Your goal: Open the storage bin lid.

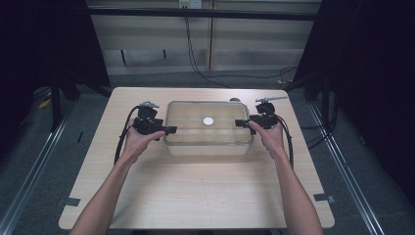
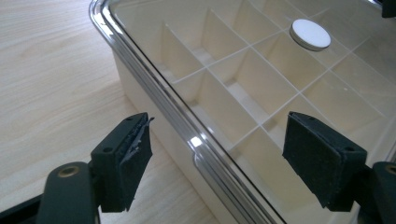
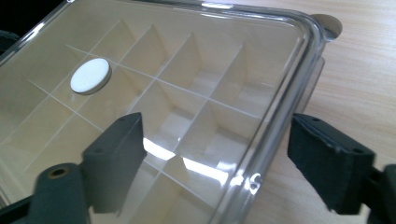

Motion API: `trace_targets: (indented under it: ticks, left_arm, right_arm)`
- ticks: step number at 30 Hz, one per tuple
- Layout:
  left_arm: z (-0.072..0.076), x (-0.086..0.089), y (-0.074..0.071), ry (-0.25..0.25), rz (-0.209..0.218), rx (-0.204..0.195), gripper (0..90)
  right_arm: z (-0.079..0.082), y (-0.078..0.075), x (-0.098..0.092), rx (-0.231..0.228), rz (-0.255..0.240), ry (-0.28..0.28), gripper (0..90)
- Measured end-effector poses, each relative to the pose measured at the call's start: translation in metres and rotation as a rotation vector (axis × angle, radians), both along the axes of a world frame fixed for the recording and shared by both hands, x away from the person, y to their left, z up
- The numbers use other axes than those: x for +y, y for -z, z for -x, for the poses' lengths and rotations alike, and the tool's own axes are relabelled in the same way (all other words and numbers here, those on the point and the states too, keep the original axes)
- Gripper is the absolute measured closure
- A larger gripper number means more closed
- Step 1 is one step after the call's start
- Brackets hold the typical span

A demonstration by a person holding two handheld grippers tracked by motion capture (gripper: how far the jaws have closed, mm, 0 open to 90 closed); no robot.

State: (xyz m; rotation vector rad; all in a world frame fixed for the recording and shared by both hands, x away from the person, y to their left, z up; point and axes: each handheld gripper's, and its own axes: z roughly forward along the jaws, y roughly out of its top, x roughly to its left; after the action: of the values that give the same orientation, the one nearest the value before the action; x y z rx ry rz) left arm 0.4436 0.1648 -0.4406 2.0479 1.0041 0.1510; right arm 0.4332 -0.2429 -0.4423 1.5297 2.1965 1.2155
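Grippers, left gripper (image 1: 170, 130) and right gripper (image 1: 238, 123), both gape open astride opposite ends of the clear-lidded box (image 1: 209, 145) on the tabletop (image 1: 195, 196).

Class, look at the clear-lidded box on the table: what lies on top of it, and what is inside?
A white round disc lies on the clear lid. Under it the box shows a grid of dividers; the compartments seen look empty, though glare hides some.

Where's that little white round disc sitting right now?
The white disc lies on the clear lid of the divided box, near its middle in the high view, between both grippers.
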Motion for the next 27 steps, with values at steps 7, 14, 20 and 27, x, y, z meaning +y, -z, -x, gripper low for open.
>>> trace_targets:
  ticks: [7,14,20,27]
  left_arm:
    - [-0.001,-0.007,0.001,0.006,-0.011,-0.003,20.5]
    - [-0.004,-0.007,0.001,0.003,-0.004,0.012,19.2]
    - [-0.005,-0.008,0.002,0.004,0.009,0.021,18.7]
    - [-0.009,-0.006,0.005,0.032,0.028,0.035,18.4]
  right_arm:
    - [-0.002,0.001,0.001,0.006,-0.008,0.009,15.0]
    - [-0.003,0.001,0.001,0.016,0.009,0.018,15.7]
    - [-0.008,0.01,0.003,0.041,-0.015,0.017,16.5]
    - [-0.015,0.012,0.012,0.046,-0.006,0.039,10.1]
